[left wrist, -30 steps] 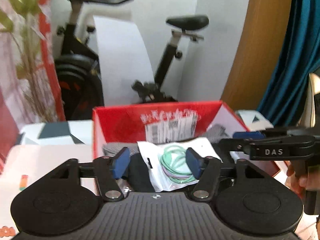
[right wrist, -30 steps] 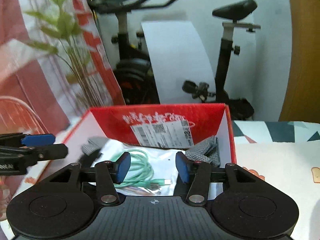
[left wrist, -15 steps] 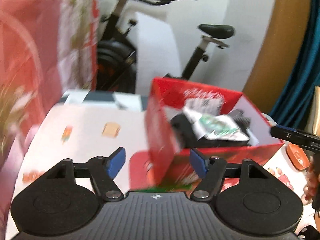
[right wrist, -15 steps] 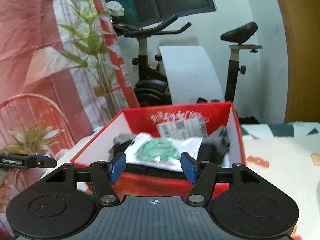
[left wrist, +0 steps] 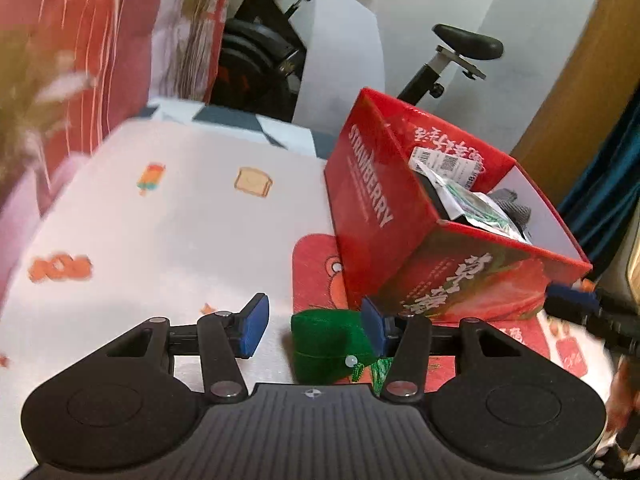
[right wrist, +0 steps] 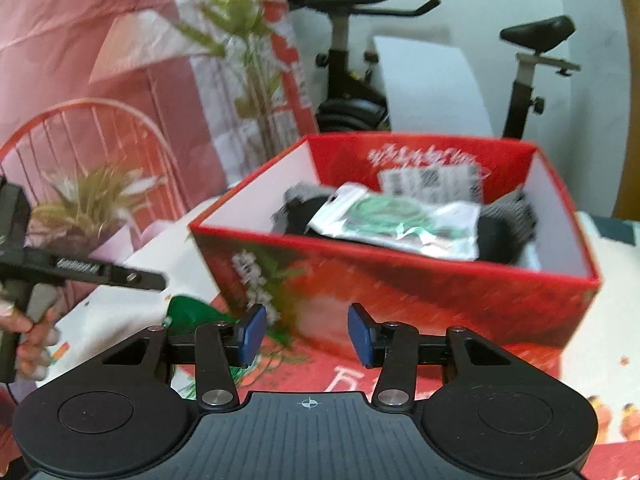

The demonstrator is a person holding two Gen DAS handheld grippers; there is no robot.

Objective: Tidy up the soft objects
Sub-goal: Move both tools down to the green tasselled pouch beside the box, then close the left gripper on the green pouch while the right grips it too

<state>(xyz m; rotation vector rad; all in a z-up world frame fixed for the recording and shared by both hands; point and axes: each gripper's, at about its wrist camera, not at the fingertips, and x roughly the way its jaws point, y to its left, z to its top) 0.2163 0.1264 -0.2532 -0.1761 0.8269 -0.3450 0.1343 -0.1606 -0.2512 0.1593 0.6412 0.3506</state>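
A green velvet pouch (left wrist: 324, 344) with a white bead lies on the table at the red strawberry box's (left wrist: 400, 220) near left corner. My left gripper (left wrist: 314, 326) hangs low over it, jaws closing, the pouch between them. The left pad stands clear of the pouch; the right pad overlaps its edge. The box holds a white packet of green cable (right wrist: 400, 224), grey cloth (right wrist: 520, 208) and something black. My right gripper (right wrist: 306, 334) faces the box's (right wrist: 400, 292) front wall, jaws closing on nothing. The green pouch (right wrist: 192, 312) shows to its left, under the left gripper's arm (right wrist: 80, 268).
The box stands on a red printed mat (left wrist: 316, 264) over a white tablecloth (left wrist: 180, 232) with small food pictures. Behind the table are an exercise bike (right wrist: 352, 80), a white board, a potted plant (right wrist: 92, 200) and a red wire chair. A hand (right wrist: 28, 328) holds the left gripper's handle.
Both grippers have drawn back from over the box's contents to its outside. The left one swung left and down to the green pouch. Both pairs of jaws stand narrower than before.
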